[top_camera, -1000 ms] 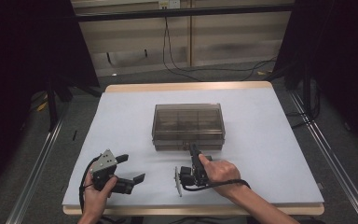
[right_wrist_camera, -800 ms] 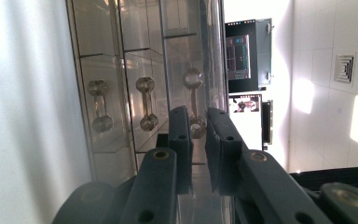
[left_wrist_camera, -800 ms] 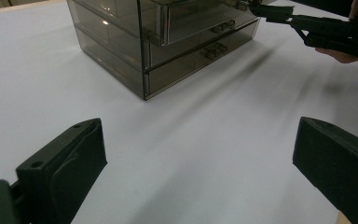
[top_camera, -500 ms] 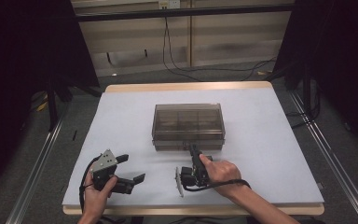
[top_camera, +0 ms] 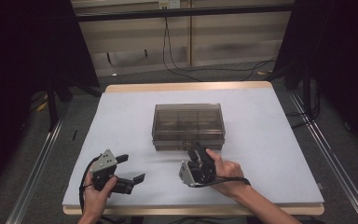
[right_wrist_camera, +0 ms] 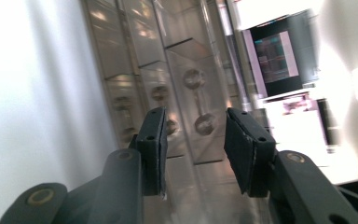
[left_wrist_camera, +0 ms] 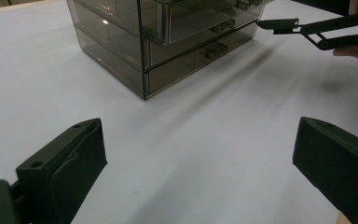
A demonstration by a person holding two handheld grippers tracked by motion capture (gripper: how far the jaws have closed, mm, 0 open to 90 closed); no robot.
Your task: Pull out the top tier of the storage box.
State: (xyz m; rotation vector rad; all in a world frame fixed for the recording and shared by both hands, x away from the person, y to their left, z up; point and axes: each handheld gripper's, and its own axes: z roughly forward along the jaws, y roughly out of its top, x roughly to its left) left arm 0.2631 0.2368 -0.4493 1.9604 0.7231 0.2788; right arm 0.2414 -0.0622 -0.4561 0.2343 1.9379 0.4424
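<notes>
Smoky clear drawer box (top_camera: 188,125) sits mid-bench on white bench (top_camera: 270,140), front toward the person. Right tool (top_camera: 196,150) at the box's front face, jaws partly spread, nothing pinched; in the right gripper view a drawer handle (right_wrist_camera: 196,100) lies just beyond the gap between the jaws. Left tool (top_camera: 130,169) near the bench's near-left edge, well apart from the box, jaws spread wide, empty. Left hand (top_camera: 95,196) and right hand (top_camera: 226,173) grip the tools.
</notes>
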